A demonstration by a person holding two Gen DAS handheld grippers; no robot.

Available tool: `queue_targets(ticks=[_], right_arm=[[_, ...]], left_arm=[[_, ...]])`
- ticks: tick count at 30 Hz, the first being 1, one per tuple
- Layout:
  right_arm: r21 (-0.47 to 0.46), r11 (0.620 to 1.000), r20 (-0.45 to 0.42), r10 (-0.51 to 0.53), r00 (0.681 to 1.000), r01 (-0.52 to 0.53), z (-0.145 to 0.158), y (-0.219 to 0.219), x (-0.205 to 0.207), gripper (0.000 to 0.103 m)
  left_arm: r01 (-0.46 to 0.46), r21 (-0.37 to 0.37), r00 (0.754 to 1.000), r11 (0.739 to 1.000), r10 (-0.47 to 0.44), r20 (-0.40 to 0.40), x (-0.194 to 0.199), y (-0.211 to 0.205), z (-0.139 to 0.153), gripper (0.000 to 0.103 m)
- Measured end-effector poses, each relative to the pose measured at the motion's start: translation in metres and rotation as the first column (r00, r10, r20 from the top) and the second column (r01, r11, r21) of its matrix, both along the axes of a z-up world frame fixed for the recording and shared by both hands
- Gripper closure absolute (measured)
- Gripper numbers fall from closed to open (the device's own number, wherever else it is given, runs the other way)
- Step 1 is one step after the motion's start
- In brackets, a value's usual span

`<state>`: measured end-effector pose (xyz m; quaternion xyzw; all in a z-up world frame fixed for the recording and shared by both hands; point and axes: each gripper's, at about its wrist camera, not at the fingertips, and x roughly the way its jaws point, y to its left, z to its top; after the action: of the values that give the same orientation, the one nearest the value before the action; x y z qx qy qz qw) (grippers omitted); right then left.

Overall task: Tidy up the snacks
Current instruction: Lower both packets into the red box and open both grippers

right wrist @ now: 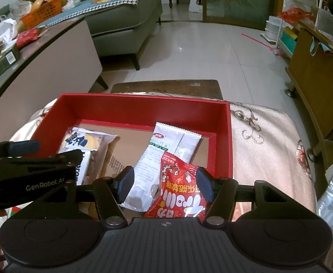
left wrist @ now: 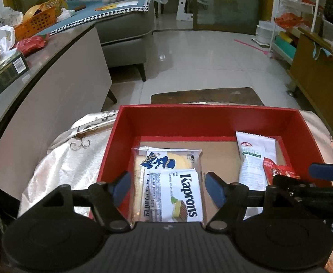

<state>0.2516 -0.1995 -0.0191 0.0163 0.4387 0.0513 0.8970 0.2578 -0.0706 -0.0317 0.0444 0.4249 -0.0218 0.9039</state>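
Both grippers are hanging over the red box (left wrist: 212, 118), jaws apart: left gripper (left wrist: 167, 187) straddling the Kaprons pack (left wrist: 178, 195), right gripper (right wrist: 165, 183) around the red bag (right wrist: 180, 191). That bag may be snagging a pad on lifting.

Both fisheye views sit just behind their own claws, tilted steeply down and close over the red box (left wrist: 212, 122), with the room beyond filling the upper frame. The left view covers the box's left half, the right view its right. They share the box interior, the sofa (right wrist: 130, 29) at upper left and the tiled floor (left wrist: 207, 59).
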Motion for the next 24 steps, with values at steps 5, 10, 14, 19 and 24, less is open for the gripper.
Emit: queue_targets(ticks=[5,10,14,19,24], right_arm=[[-0.004,1.000,0.000,-0.002,1.000,0.002,0.001,0.000,-0.001,0.035],[-0.010,1.000,0.001,0.010,1.000,-0.010,0.001,0.004,-0.004,0.035],[-0.012,1.000,0.006,0.022,1.000,-0.022,0.004,0.008,-0.007,0.034],[-0.012,0.999,0.017,0.030,0.999,-0.030,0.008,0.009,-0.011,0.033],[-0.008,0.999,0.031,0.036,0.999,-0.036,0.013,0.010,-0.016,0.031]], left_arm=[[0.000,0.005,1.000,1.000,0.000,0.006,-0.004,0.005,0.003,0.037],[0.007,0.020,1.000,1.000,-0.007,0.013,-0.009,0.005,0.005,0.037],[0.008,0.023,1.000,1.000,-0.009,0.021,-0.013,0.007,0.009,0.037],[0.014,0.028,0.999,1.000,-0.015,0.036,-0.020,0.008,0.012,0.037],[0.029,0.042,0.998,0.999,-0.032,0.054,-0.028,0.007,0.016,0.037]])
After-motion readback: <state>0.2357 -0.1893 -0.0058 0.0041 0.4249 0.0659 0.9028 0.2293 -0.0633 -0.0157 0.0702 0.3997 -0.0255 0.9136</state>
